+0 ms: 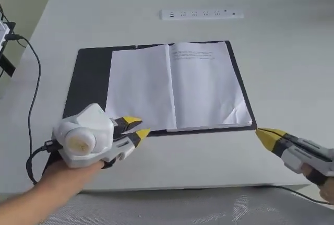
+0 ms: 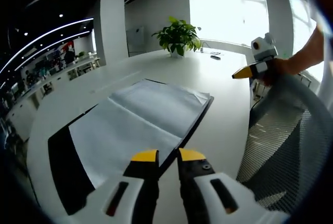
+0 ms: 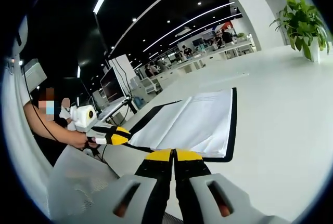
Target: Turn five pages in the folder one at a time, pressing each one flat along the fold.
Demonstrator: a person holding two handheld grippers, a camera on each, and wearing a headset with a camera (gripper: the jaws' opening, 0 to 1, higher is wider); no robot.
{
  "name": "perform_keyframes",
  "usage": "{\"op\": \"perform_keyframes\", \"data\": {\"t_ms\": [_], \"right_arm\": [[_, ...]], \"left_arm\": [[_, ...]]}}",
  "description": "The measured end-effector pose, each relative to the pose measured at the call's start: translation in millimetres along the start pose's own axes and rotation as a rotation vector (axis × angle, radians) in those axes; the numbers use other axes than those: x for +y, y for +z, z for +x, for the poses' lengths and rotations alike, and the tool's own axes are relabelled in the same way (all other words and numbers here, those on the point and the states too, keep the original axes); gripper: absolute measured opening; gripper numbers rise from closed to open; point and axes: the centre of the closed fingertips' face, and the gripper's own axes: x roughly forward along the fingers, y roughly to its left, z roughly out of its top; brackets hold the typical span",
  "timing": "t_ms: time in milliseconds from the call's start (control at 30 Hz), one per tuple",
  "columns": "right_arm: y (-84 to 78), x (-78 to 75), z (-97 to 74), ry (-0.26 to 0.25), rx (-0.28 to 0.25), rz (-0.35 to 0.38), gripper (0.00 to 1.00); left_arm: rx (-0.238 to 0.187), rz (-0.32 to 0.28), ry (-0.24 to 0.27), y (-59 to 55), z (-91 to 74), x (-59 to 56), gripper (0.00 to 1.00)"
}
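Note:
A black folder (image 1: 91, 79) lies open on the white table, a white left page (image 1: 138, 86) and a right page (image 1: 209, 86) meeting at the fold. The right page's near corner (image 1: 237, 114) curls up slightly. My left gripper (image 1: 138, 127) hovers just off the folder's near-left edge, its yellow tips a narrow gap apart and empty; in its own view the left gripper (image 2: 167, 155) points at the folder (image 2: 140, 125). My right gripper (image 1: 263, 133) sits off the near-right corner, shut and empty, and in its own view the right gripper (image 3: 173, 155) faces the folder (image 3: 192, 122).
A white power strip (image 1: 202, 14) lies beyond the folder. A black cable (image 1: 34, 79) runs down the table's left side. A mesh chair (image 1: 182, 206) is below the front edge. A potted plant (image 2: 178, 36) stands at the table's far end.

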Motion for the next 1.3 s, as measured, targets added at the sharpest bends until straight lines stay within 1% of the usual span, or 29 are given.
{"op": "perform_keyframes", "data": {"t_ms": [33, 67, 100, 167, 200, 233, 267, 300, 333, 400, 433, 467, 533, 567, 633, 700, 733, 767, 833, 900, 1000, 1067, 1133, 1200, 1300], "right_arm": [[3.5, -0.9, -1.0, -0.01, -0.026, 0.012, 0.0], [4.2, -0.5, -2.5, -0.011, -0.03, 0.009, 0.0], [6.3, -0.5, -4.4, -0.013, -0.043, 0.022, 0.0], [9.6, -1.5, -7.3, -0.025, -0.065, 0.032, 0.0], [11.4, -0.6, -9.4, -0.022, -0.077, 0.048, 0.0], [12.4, -0.4, -10.9, -0.024, -0.083, 0.052, 0.0], [13.7, -1.5, -13.1, -0.037, -0.093, 0.057, 0.0], [15.6, -2.0, -14.9, -0.042, -0.106, 0.071, 0.0], [19.4, -5.1, -18.7, -0.039, -0.126, 0.09, 0.01], [22.9, -7.6, -22.7, -0.055, -0.152, 0.113, 0.05], [24.0, -7.3, -24.5, -0.055, -0.16, 0.12, 0.05], [24.9, -10.8, -28.3, -0.059, -0.163, 0.123, 0.05], [26.0, -12.9, -31.8, -0.067, -0.173, 0.123, 0.05], [27.2, -14.0, -33.6, -0.07, -0.184, 0.13, 0.06], [28.3, -16.2, -38.5, -0.078, -0.193, 0.134, 0.06], [30.0, -19.5, -43.3, -0.094, -0.199, 0.125, 0.07], [30.4, -21.0, -45.4, -0.098, -0.2, 0.125, 0.07], [32.0, -23.0, -48.2, -0.103, -0.208, 0.127, 0.07], [33.1, -27.7, -51.1, -0.119, -0.205, 0.114, 0.09], [35.2, -30.7, -53.4, -0.121, -0.205, 0.108, 0.09], [38.3, -33.9, -54.7, -0.129, -0.197, 0.088, 0.11], [40.2, -34.8, -54.7, -0.13, -0.194, 0.064, 0.11], [41.9, -35.3, -52.5, -0.126, -0.186, 0.056, 0.12], [43.0, -36.1, -49.9, -0.123, -0.178, 0.041, 0.12], [45.7, -37.1, -46.7, -0.116, -0.177, 0.034, 0.13]], "left_arm": [[-0.012, 0.004, -0.015, 4.5, 6.8, -6.2, 0.13], [-0.008, 0.004, -0.021, 6.3, 11.6, -9.8, 0.12], [-0.018, -0.001, -0.036, 10.9, 18.4, -16.2, 0.13], [-0.019, 0.002, -0.044, 15.8, 29.4, -22.7, 0.14], [-0.018, 0.008, -0.051, 18.9, 37.1, -28.3, 0.14], [-0.027, 0.007, -0.064, 24.3, 45.4, -35.0, 0.15], [-0.026, 0.008, -0.07, 26.6, 51.7, -38.7, 0.16], [-0.019, 0.019, -0.073, 29.0, 60.5, -43.7, 0.16], [-0.022, 0.02, -0.077, 31.6, 66.0, -46.5, 0.16], [-0.019, 0.011, -0.085, 35.2, 76.3, -52.5, 0.18], [-0.015, 0.016, -0.086, 37.0, 83.5, -56.5, 0.19], [-0.009, 0.024, -0.088, 37.9, 87.8, -58.6, 0.19], [-0.005, 0.028, -0.087, 40.8, 96.9, -61.3, 0.19], [-0.005, 0.027, -0.08, 42.2, 100.1, -60.9, 0.21], [0.007, 0.013, -0.071, 43.3, 108.2, -60.9, 0.23], [0.008, 0.003, -0.065, 45.0, 114.6, -60.8, 0.27], [0.019, -0.008, -0.06, 44.5, 117.7, -60.8, 0.26], [0.015, -0.006, -0.059, 46.0, 118.8, -61.1, 0.26], [0.01, -0.008, -0.054, 49.0, 122.0, -61.0, 0.26], [0.007, -0.016, -0.051, 51.1, 126.4, -61.5, 0.27], [0.007, -0.014, -0.041, 54.5, 133.4, -61.8, 0.28], [0.009, -0.03, -0.038, 56.4, 139.3, -62.6, 0.3], [0.014, -0.03, -0.029, 58.4, 145.7, -64.2, 0.32], [0.013, -0.031, -0.027, 61.4, 150.3, -68.2, 0.32], [0.013, -0.038, -0.009, 63.4, 156.1, -69.1, 0.34]]}}
